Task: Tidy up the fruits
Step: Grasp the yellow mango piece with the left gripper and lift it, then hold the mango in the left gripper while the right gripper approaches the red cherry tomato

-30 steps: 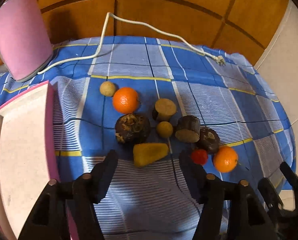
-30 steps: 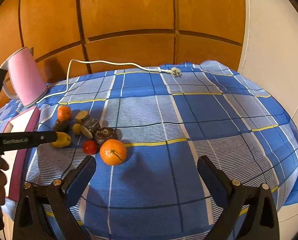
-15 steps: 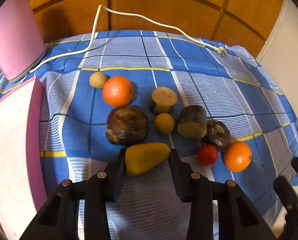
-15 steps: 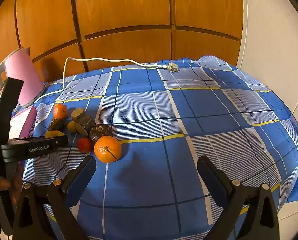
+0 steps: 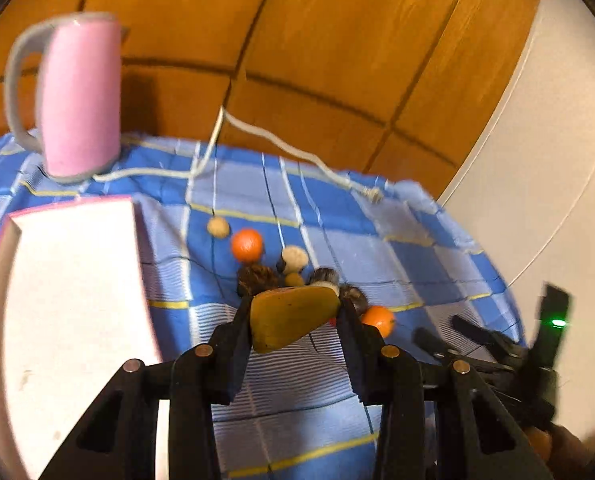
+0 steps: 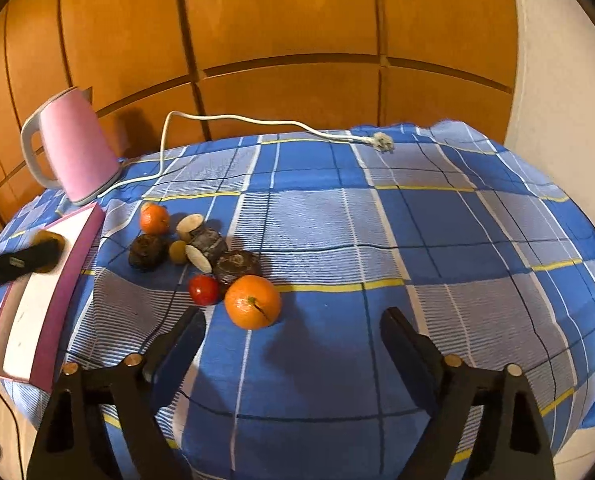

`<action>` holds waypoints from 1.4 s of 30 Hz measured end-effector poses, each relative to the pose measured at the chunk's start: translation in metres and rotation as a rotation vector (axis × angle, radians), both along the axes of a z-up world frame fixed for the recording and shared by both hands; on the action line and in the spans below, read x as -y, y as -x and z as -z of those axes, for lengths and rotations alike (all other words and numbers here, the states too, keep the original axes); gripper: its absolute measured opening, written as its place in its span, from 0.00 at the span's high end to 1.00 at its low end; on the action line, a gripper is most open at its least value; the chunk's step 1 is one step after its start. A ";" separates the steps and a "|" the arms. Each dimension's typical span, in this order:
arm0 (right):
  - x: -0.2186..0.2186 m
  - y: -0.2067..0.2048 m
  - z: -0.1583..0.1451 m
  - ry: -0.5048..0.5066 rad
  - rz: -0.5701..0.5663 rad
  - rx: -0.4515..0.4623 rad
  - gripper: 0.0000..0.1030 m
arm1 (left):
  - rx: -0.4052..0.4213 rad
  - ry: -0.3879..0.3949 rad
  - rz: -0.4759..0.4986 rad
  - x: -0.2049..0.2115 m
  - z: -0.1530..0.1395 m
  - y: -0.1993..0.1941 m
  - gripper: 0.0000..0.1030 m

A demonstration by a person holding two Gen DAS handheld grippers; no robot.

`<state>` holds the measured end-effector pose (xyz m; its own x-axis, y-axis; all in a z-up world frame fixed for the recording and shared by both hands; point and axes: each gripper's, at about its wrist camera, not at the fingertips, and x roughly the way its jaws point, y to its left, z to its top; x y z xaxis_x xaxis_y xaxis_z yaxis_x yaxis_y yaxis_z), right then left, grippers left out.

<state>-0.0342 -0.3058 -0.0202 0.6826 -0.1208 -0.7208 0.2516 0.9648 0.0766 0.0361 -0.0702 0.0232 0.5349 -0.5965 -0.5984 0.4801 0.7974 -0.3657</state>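
We have the yellow, wedge-shaped mango-like fruit point(image 5: 293, 316) pinched between the left gripper point(image 5: 295, 320) fingers, lifted beside the pink-edged white tray point(image 5: 73, 300), and its tapered skin could slip out (right gripper point(image 6: 293, 332) gapes empty near the pile).

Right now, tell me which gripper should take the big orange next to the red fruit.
Right. The right gripper is open and empty, with the big orange just ahead, near its left finger. The left gripper is shut on the yellow fruit, over the pink tray.
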 end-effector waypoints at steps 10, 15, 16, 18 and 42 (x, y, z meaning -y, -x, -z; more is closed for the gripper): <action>-0.041 -0.032 0.003 0.038 -0.223 0.003 0.52 | 0.271 -0.019 -0.127 -0.088 -0.050 0.049 0.60; -0.053 -0.049 0.013 0.068 -0.256 -0.023 0.53 | 0.393 -0.114 -0.173 -0.105 -0.056 0.065 0.60; -0.054 -0.052 0.015 0.075 -0.257 -0.032 0.53 | 0.404 -0.122 -0.181 -0.109 -0.056 0.066 0.60; -0.057 -0.054 0.019 0.092 -0.257 -0.052 0.53 | 0.413 -0.124 -0.193 -0.115 -0.055 0.067 0.60; -0.051 -0.056 0.018 0.088 -0.240 -0.078 0.53 | 0.334 -0.213 -0.369 -0.134 -0.024 0.059 0.60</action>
